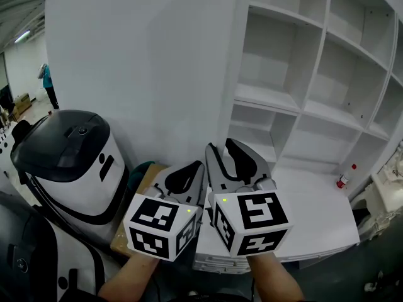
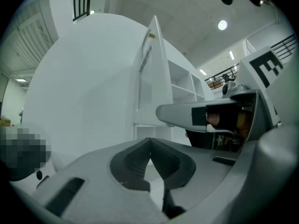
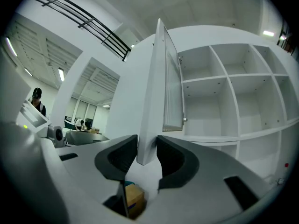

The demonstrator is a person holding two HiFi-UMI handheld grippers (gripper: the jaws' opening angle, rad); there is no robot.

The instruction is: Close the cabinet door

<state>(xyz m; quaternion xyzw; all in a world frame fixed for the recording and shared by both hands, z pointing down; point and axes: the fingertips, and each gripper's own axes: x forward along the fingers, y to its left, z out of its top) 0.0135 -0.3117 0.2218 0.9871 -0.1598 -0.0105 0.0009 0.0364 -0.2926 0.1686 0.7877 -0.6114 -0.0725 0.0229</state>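
The tall white cabinet door (image 1: 145,74) stands swung open to the left of the white cabinet (image 1: 302,74) with its bare shelf compartments. My right gripper (image 1: 220,145) points level at the door's free edge (image 3: 152,101). Its jaws stand open with that edge between the black pads (image 3: 173,158), and a slim gap shows on the right side. My left gripper (image 1: 200,165) sits just left of it, short of the door, shut with nothing between its tips (image 2: 150,141). The right gripper's body (image 2: 210,115) shows at the right of the left gripper view.
A black-and-white domed machine (image 1: 69,162) stands close at the lower left, next to a cardboard box (image 1: 135,200). A small red-capped bottle (image 1: 343,180) sits on the low white ledge (image 1: 315,212) before the cabinet. A person (image 1: 47,83) stands far off at left.
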